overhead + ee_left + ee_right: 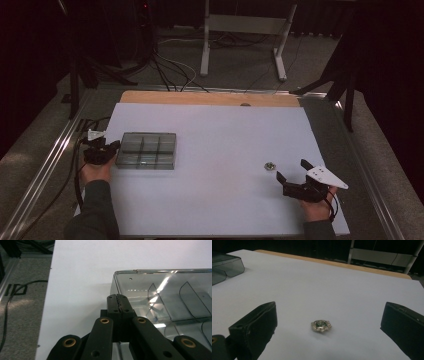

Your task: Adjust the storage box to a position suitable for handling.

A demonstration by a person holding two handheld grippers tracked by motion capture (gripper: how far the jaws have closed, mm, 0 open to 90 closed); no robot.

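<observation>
White sheet (215,150) covers your table; from above, your left gripper (114,146) meets the clear box (146,150), your right gripper (290,170) sits near the brooch (270,165). Left gripper view: jaws closed together against the box (165,297) wall. Right gripper view: jaws spread wide, brooch (321,326) lying between them, untouched.

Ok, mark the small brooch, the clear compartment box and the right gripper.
brooch (321,326): right gripper view, its green centre.
compartment box (146,150): high view, middle of its lid.
right gripper (292,169): high view, the gap midway between its open jaw tips.
</observation>
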